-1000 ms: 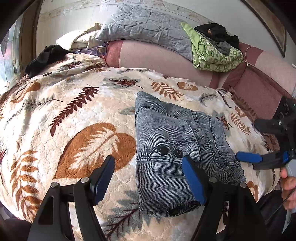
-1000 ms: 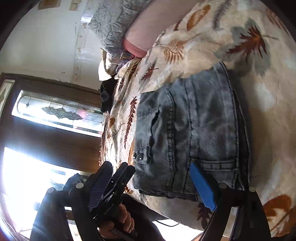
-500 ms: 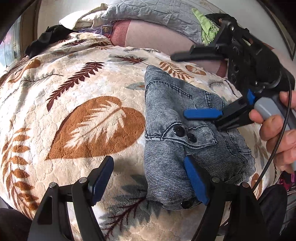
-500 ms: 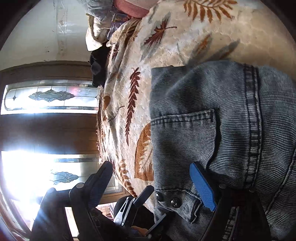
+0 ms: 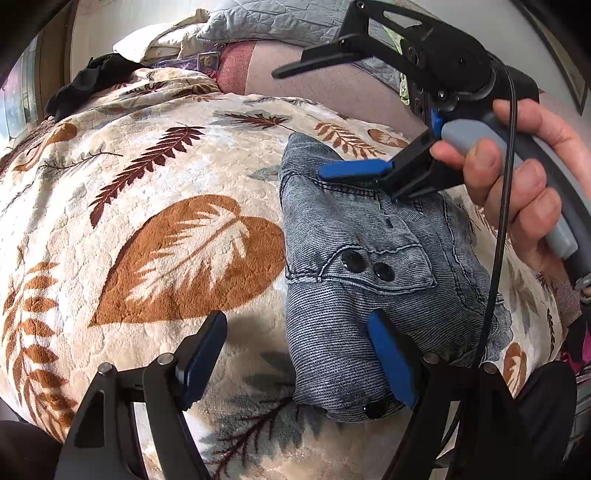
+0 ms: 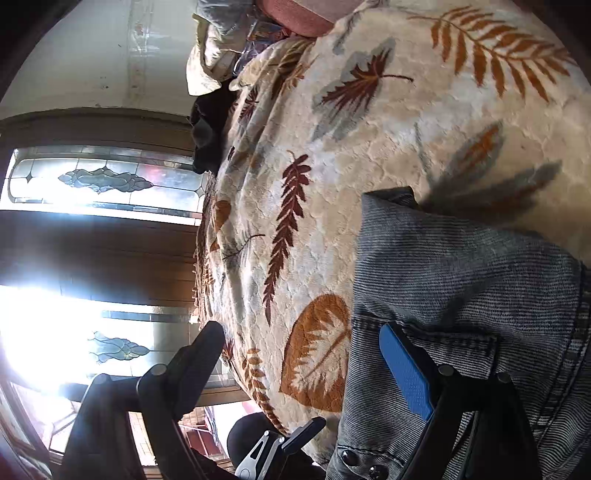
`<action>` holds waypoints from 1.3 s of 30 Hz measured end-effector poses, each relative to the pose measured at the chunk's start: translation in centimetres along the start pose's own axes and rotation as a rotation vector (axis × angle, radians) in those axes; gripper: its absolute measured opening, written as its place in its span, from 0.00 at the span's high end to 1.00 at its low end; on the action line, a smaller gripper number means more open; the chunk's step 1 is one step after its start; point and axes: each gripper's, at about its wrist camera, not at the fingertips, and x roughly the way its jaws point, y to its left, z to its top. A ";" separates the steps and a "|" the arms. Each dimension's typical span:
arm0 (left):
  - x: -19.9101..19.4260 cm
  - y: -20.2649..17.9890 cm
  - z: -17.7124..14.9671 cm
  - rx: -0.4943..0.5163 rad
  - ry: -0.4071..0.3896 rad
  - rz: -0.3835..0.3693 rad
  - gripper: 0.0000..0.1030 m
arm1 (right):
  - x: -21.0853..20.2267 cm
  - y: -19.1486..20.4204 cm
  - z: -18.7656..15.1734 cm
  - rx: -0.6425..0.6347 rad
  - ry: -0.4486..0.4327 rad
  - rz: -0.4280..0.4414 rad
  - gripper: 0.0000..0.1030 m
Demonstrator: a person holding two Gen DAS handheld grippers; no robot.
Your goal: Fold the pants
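Folded pants (image 5: pixel 380 266), grey-blue denim, lie on the leaf-print blanket (image 5: pixel 155 206) covering the bed, toward the near right part of it. They form a compact bundle with the pocket flap and two dark snaps (image 5: pixel 367 266) facing up.

Left gripper (image 5: pixel 295 354): jaws spread wide, clamping nothing. Its right blue pad (image 5: pixel 388 362) sits over the near end of the bundle; I can't tell if it touches. Its left pad (image 5: pixel 201 354) is over bare blanket, beside the pants.

Right gripper (image 6: pixel 306 362): also spread wide, nothing between the jaws. Seen from the left wrist, it comes in from the right, held by a hand (image 5: pixel 517 173) wrapped around a grey handle with a black cable running down from it. One blue-padded finger lies low over the far end of the pants near a seam; the other finger is raised well above, over the pink headboard cushion (image 5: pixel 332 85). In its own view, the blue pad (image 6: pixel 404 373) is over denim near the waistband; contact is unclear.

Background: grey quilted pillow (image 5: pixel 266 22) and black cloth (image 5: pixel 88 81) at the head of the bed; patterned glass window (image 6: pixel 103 181), strongly backlit.
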 end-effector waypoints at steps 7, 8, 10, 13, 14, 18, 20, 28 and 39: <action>0.1 0.1 0.0 -0.001 -0.004 0.004 0.22 | 0.5 -4.1 2.3 0.106 -0.062 0.005 0.17; 0.1 0.0 -0.1 -0.001 -0.006 0.006 0.22 | -0.1 -3.5 2.1 0.097 -0.072 0.017 0.15; 0.0 -0.2 0.0 0.007 -0.010 0.014 0.22 | -1.6 -1.7 1.2 0.038 -0.078 0.036 0.15; -0.1 -0.2 -0.1 0.003 -0.013 0.019 0.22 | -4.6 -0.2 -1.9 -0.014 -0.096 0.091 0.15; -0.1 -0.2 -0.1 0.004 -0.014 0.020 0.22 | -5.7 -0.3 -3.3 -0.017 -0.116 0.088 0.15; -0.2 -0.3 -0.1 0.003 -0.018 0.023 0.22 | -9.2 -3.3 -9.2 0.059 -0.165 0.066 0.15; -0.2 -0.3 -0.1 -0.001 -0.018 0.021 0.22 | -9.3 -6.3 -11.3 0.128 -0.138 -0.019 0.15; -3.4 -1.2 0.5 0.000 -0.071 0.024 0.23 | -13.1 -5.6 -15.4 0.057 -0.244 0.094 0.15; -3.9 -2.7 0.4 0.062 -0.051 0.081 0.23 | -14.8 -7.5 -17.6 0.064 -0.329 0.179 0.15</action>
